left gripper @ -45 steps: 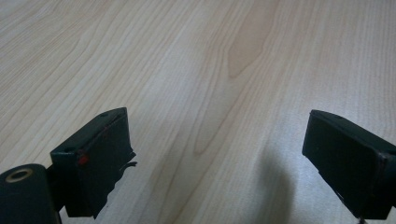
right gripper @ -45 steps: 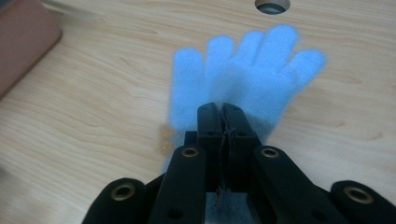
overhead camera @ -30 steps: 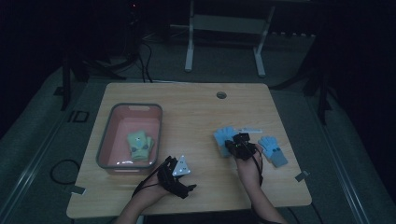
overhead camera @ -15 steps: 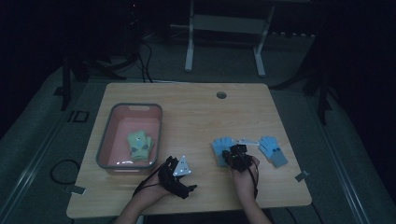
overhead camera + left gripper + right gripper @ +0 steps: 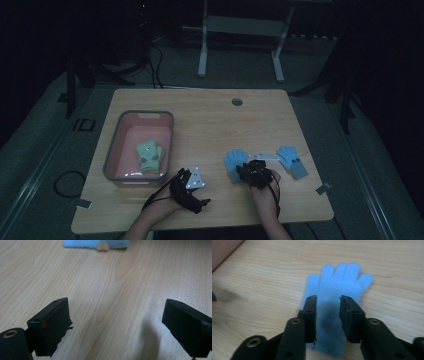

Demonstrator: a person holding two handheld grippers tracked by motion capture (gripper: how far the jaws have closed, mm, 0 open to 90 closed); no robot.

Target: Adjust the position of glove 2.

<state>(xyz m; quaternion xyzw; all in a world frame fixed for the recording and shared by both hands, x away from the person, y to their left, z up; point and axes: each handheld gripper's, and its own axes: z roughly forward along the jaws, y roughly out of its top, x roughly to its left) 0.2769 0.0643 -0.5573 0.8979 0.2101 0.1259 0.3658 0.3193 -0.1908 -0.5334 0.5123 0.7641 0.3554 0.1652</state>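
Observation:
Two light blue gloves lie flat on the right half of the table, a left one (image 5: 233,161) and a right one (image 5: 292,160), with a white tag (image 5: 266,157) between them. My right gripper (image 5: 255,172) hovers over the left glove's cuff end. In the right gripper view its jaws (image 5: 329,300) stand a little apart, straddling the middle of that blue glove (image 5: 342,280), whose fingers point away. My left gripper (image 5: 192,184) rests near the front edge, open wide over bare wood (image 5: 117,306). The blue glove's edge (image 5: 96,243) shows far ahead of it.
A grey-rimmed pink bin (image 5: 113,150) stands on the left half of the table with green gloves (image 5: 149,154) inside. A round cable hole (image 5: 237,102) sits near the back edge. A frame stands on the floor beyond the table.
My right gripper has drawn back toward the near edge, from between the two gloves to over the left glove's cuff. The left gripper has stayed put.

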